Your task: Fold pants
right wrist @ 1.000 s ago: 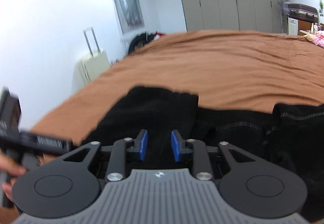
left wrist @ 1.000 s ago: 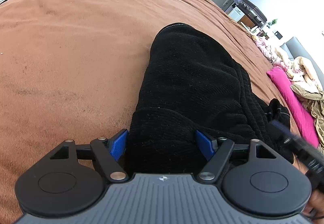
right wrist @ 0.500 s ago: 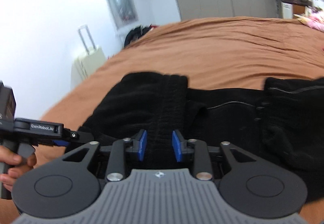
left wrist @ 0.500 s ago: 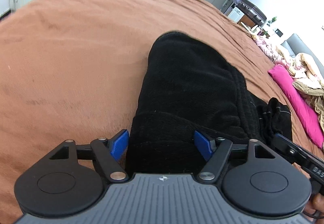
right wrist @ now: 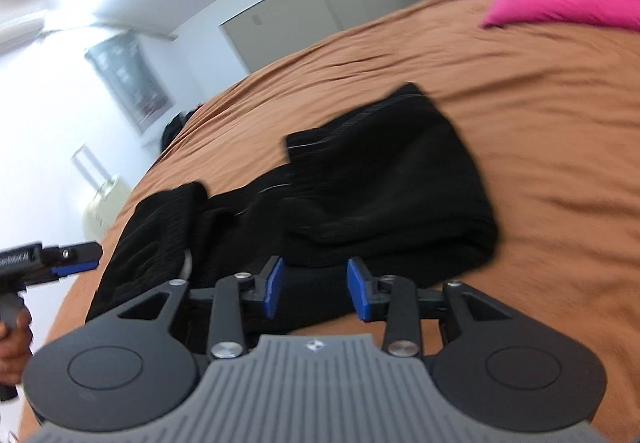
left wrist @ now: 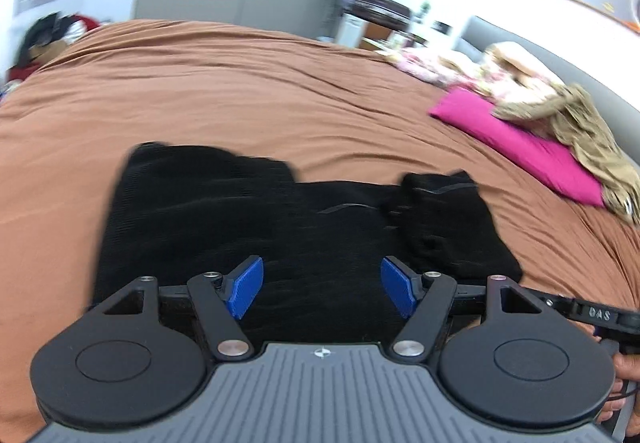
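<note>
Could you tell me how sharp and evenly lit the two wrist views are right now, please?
Left wrist: motion blur smears the far wall and the pink pillow; the black pants lose their texture, while the left claw stays crisp. Right wrist: tilted and blurrier, with a blown-out streak of ceiling glare; the right claw is sharp. Both show fisheye bending.

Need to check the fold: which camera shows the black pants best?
Left wrist: the black pants lie nearly whole across the brown bedspread. Right wrist shows them tilted, blurred, their near edge hidden behind the gripper.
</note>
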Tool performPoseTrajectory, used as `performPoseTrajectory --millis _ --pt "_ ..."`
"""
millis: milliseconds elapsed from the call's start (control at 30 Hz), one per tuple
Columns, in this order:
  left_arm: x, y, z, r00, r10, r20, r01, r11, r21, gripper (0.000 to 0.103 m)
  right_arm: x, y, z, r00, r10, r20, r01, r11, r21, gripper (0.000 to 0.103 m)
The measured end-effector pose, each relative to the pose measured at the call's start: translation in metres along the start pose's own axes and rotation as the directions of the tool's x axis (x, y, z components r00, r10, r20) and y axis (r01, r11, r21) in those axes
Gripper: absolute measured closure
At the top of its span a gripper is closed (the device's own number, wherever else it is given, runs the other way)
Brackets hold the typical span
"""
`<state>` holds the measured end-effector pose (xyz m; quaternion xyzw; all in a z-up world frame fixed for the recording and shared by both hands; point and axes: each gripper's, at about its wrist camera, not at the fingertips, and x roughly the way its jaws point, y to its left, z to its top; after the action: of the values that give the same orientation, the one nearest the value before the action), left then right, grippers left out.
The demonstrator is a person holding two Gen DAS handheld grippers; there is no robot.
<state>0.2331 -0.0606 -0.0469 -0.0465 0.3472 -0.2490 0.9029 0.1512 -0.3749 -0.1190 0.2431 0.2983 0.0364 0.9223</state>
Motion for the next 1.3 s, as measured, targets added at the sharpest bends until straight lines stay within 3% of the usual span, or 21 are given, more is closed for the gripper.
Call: performPoseTrajectory --millis 167,333,467,600,933,1133,1233,1300 --pt "0.03 -0.058 0.002 0.999 -0.02 -0.03 0.024 0.989 0.143 0.023 -0.012 -0.046 0.002 1.0 0.005 0.024 -0.01 0.978 0.208 0.061" --pt "0.062 -0.108 0.007 0.996 -0.054 -0.067 0.068 0.969 0.238 0.022 -0.002 -0.094 -0.005 0.997 0.059 0.038 -0.071 0.838 0.542 0.058" --pt "0.087 -0.136 0.009 0.992 -0.074 -0.102 0.099 0.958 0.269 0.022 0.003 -0.105 -0.008 0.999 0.0 0.047 -0.03 0.773 0.634 0.047" --pt "0.109 -0.154 0.008 0.99 -0.068 -0.124 0.103 0.947 0.306 0.022 0.012 -0.115 -0.01 0.998 -0.043 0.049 -0.003 0.718 0.696 0.045" --pt "0.139 -0.157 0.001 0.986 -0.055 -0.16 0.107 0.936 0.335 0.022 0.045 -0.119 0.006 0.996 -0.052 0.074 -0.012 0.74 0.673 0.036" --pt "0.145 -0.143 -0.001 0.982 -0.045 -0.186 0.098 0.953 0.286 0.022 0.062 -0.121 0.004 0.994 -0.048 0.1 -0.028 0.761 0.648 0.035" --pt "0.146 -0.138 -0.004 0.981 -0.035 -0.192 0.09 0.955 0.283 0.022 0.066 -0.119 0.005 0.993 -0.054 0.102 -0.023 0.772 0.635 0.042" --pt "0.146 -0.142 -0.005 0.98 -0.024 -0.195 0.084 0.949 0.303 0.022 0.065 -0.119 0.005 0.994 -0.055 0.097 -0.018 0.781 0.624 0.056"
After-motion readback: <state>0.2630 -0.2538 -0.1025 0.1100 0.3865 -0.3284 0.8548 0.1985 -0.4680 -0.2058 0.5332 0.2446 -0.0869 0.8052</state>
